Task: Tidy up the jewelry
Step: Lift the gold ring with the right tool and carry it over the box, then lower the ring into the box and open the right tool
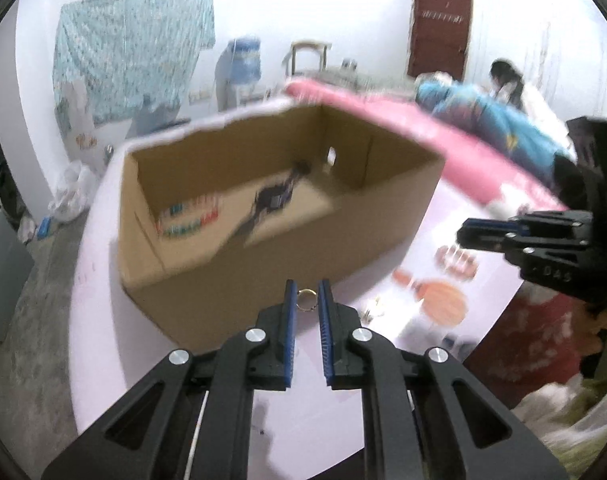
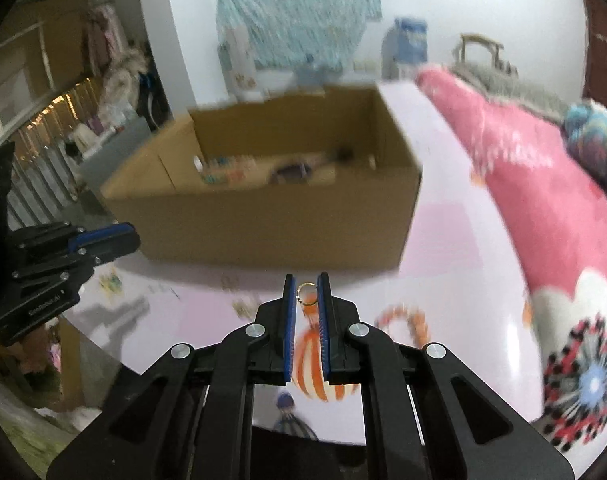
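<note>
Your left tongs (image 1: 306, 294) pinch one thin gold ring (image 1: 306, 300). Your right tongs (image 2: 306, 291) pinch a second gold ring (image 2: 306, 294): two rings, one open cardboard box (image 1: 231, 280).

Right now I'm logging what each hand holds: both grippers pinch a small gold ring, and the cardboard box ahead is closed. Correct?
Not quite. The left gripper and right gripper each pinch a small gold ring, but the cardboard box is open on top; both wrist views show items lying inside.
</note>
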`<state>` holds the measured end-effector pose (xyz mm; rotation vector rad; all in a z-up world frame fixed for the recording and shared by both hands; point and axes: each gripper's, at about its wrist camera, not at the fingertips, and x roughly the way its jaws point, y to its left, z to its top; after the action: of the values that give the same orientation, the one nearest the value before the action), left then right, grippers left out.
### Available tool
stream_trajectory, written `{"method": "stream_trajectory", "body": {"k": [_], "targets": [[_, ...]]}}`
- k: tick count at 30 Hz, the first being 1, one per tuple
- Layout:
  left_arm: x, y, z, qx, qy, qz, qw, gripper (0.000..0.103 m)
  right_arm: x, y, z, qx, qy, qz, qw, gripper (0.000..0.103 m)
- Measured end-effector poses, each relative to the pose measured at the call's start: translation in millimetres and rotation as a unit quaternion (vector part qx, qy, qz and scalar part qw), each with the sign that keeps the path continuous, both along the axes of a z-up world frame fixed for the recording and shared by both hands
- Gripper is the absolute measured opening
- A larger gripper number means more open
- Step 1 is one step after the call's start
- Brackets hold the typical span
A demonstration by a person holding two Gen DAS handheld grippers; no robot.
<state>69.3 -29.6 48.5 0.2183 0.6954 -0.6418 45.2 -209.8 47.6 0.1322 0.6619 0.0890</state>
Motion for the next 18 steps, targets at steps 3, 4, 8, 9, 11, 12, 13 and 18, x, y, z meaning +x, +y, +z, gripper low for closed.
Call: {"method": "stream_trajectory", "body": {"k": [3,4,8,9,11,12,13,18], "targets": [[5.3,-1.7,28.2,-0.025,-0.035,-0.011,0.999,0.01,6.1,-0.7,28.8,-0.003,-0.043,0.016,0.999,0.008],[10.7,-3.3,35.5,-0.031,-0.042,-0.012,0.9986,0.01,13.4,-1.8,37.8,-0.005,-0.055,0.022,0.998,0.008],[48.6,-20.1,46.6,-0.038,-0.029,-0.005,0.9989,0.01,57.1,-9.2,52.7,-0.001,-0.057,0.044,0.997,0.008],[64.3,-27.2,44.0,-0.034,-0.008,-0.003,0.9994,0.01,70.3,-10.4,52.7,-0.002,-0.049,0.049,0.998,0.008],[89.3,-36.9,37.1,-0.032,0.02,0.001,0.9993,0.01,103.4,-14.2,47.7,0.001,-0.022,0.051,0.998,0.008],[103.8,-44.4,30.0,-0.026,0.041,0.002,0.9988,0.01,119.0,-15.9,43.7,0.005,-0.004,0.054,0.999,0.008],[115.2,-50.8,22.5,-0.019,0.058,0.005,0.9981,0.01,130.9,-16.7,39.9,0.01,0.01,0.056,0.998,0.008],[160.2,-71.7,-11.9,0.004,0.136,0.032,0.9902,0.011,177.2,-10.7,12.7,-0.016,0.075,0.049,0.996,0.008]]}}
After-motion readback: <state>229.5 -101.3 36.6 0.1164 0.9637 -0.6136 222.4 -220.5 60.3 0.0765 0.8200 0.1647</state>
